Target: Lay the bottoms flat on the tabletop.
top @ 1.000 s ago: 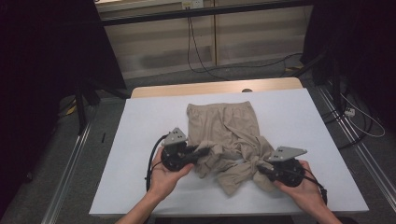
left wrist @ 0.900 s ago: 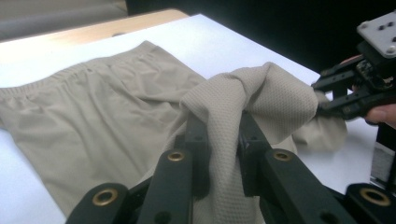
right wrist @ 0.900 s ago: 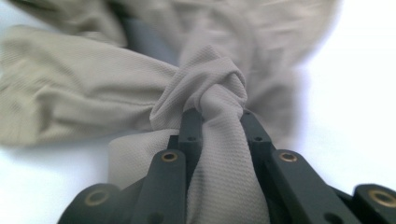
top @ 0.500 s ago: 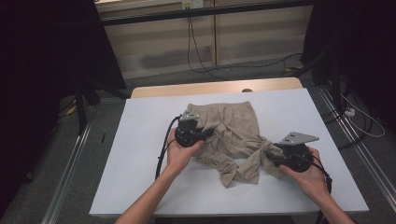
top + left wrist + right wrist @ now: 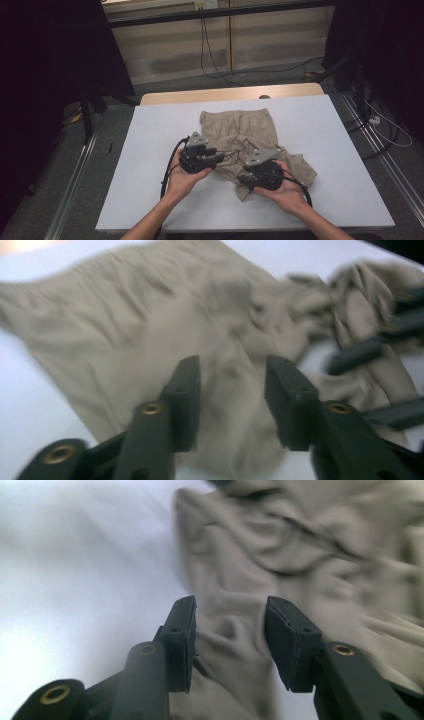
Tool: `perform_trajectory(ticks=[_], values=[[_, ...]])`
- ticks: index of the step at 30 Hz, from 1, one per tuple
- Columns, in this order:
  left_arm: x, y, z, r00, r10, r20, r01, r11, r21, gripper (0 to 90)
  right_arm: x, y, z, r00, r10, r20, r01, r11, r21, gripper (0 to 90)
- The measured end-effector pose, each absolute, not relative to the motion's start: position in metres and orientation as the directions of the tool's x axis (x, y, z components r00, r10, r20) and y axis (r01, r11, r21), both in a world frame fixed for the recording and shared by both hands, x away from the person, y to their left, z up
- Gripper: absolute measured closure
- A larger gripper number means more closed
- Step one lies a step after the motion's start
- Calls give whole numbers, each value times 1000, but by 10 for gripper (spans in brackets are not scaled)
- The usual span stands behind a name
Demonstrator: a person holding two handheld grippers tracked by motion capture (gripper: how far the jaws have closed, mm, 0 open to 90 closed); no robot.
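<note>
Looks like the job here is getting a pair of beige shorts (image 5: 239, 135) laid out or folded on the white desk (image 5: 150, 150), and it's not far along. The waistband end lies fairly flat toward the far side of the desk, but the leg end nearest the person is all bunched and twisted, with one leg trailing off toward the right.

The left hand-held gripper (image 5: 220, 159) sits at the left edge of the fabric. Its jaws have just been opening, and in the left gripper view (image 5: 230, 390) they stand apart with cloth lying between them, though the pads don't seem to be pressing on it, so I'd call it not gripping.

The right hand-held gripper (image 5: 245, 180) is down at the crumpled near end. Its jaws have just eased in a bit, and in the right gripper view (image 5: 230, 635) a ridge of fabric humps up between the pads. Whether they actually pinch it, I can't tell, the picture's blurry.

So I'd say the legs need untangling and smoothing, and any folding hasn't started.
</note>
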State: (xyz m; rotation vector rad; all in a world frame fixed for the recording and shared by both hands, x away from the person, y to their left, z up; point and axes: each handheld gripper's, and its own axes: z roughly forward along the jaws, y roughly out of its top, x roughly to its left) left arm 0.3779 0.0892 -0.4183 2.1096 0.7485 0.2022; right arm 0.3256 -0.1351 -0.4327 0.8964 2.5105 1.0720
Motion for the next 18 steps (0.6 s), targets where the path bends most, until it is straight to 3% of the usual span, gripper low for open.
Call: perform_trajectory(ticks=[2, 4, 6, 7, 8, 9, 10, 18], values=[[374, 85, -428, 820, 567, -77, 419, -503, 756, 622, 328, -125, -439, -774, 632, -36, 436, 574, 693, 516], [375, 80, -438, 807, 589, -46, 430, -532, 729, 549, 330, -120, -447, -776, 629, -46, 445, 598, 667, 520], [380, 77, -445, 800, 600, -30, 438, -548, 712, 532, 329, -119, -453, -769, 638, -36, 454, 585, 672, 550], [382, 77, -447, 800, 598, -39, 442, -545, 712, 571, 328, -120, -453, -773, 634, -32, 452, 585, 673, 653], [382, 77, -448, 804, 591, -58, 448, -540, 712, 699, 327, -120, -452, -783, 621, -28, 446, 592, 671, 798], [382, 77, -447, 811, 579, -80, 452, -533, 715, 821, 325, -120, -451, -790, 613, -19, 443, 592, 673, 826], [380, 78, -444, 816, 571, -87, 449, -533, 717, 855, 322, -119, -450, -797, 603, -11, 440, 594, 673, 854], [337, 100, -415, 847, 498, -184, 444, -473, 761, 869, 286, -103, -428, -858, 496, 135, 418, 518, 746, 868]])
